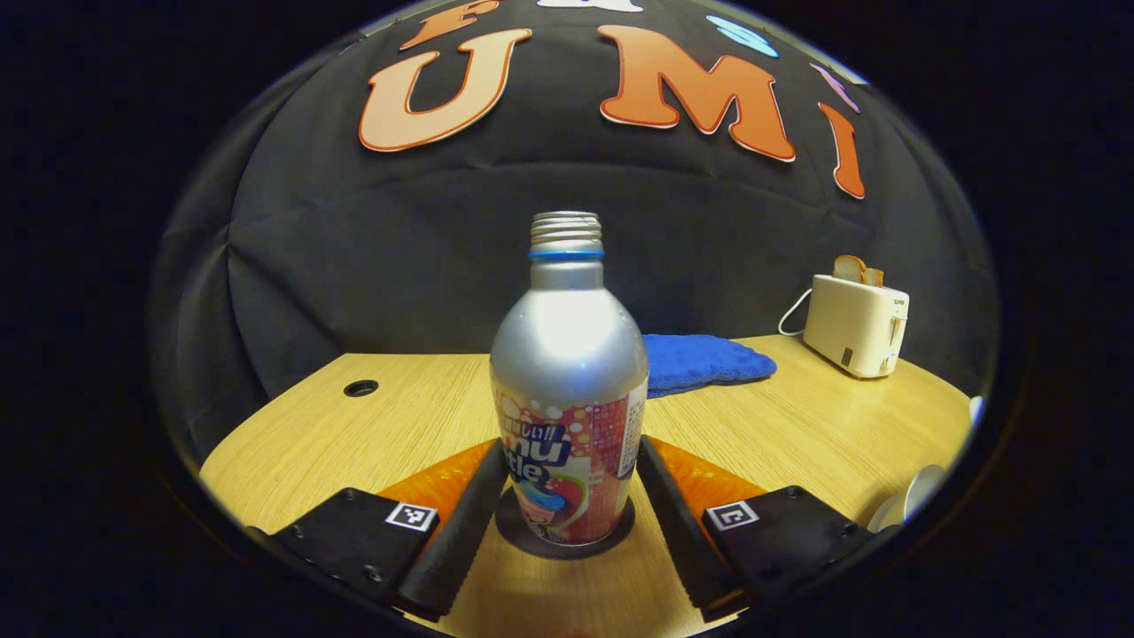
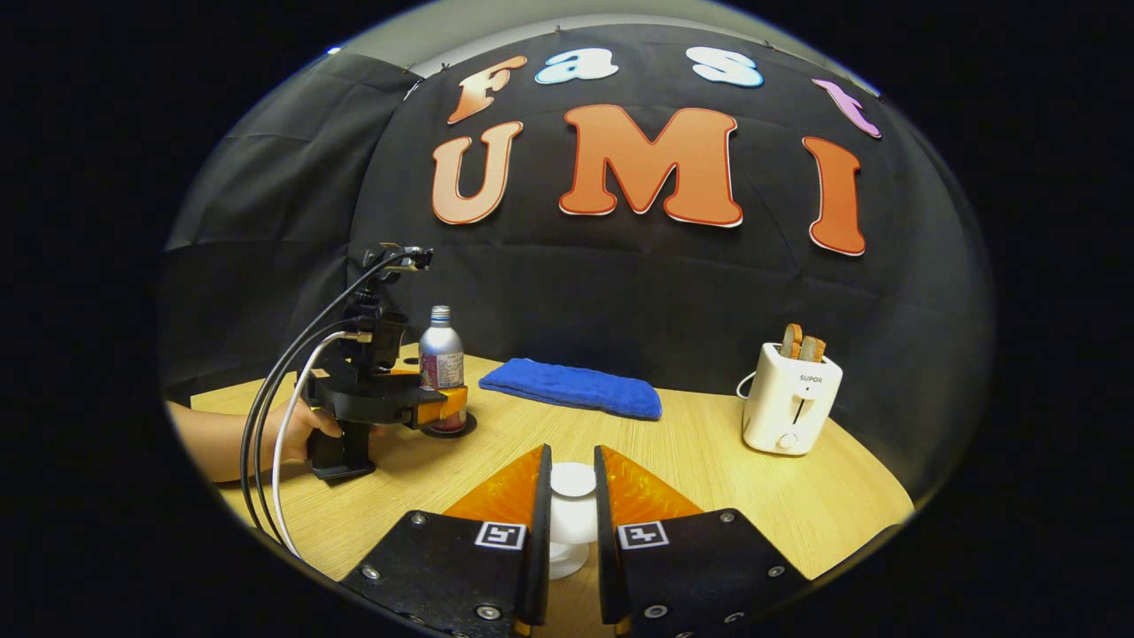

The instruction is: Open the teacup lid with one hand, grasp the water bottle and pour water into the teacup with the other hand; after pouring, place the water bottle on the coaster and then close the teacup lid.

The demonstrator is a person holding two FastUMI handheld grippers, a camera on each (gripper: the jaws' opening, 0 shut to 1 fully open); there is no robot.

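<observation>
The water bottle (image 1: 568,390) stands upright and uncapped on its dark coaster (image 1: 523,532) at the left of the bench (image 1: 797,425). My left hand-held gripper (image 1: 567,483) brackets it, fingers just beside the label; I cannot tell whether they are still pressing. If I pull back crookedly, a finger could drag the bottle over. My right hand-held gripper (image 2: 572,496) is clenched on the teacup lid (image 2: 573,479); lowered off-centre, it could sit crooked on the cup.
</observation>
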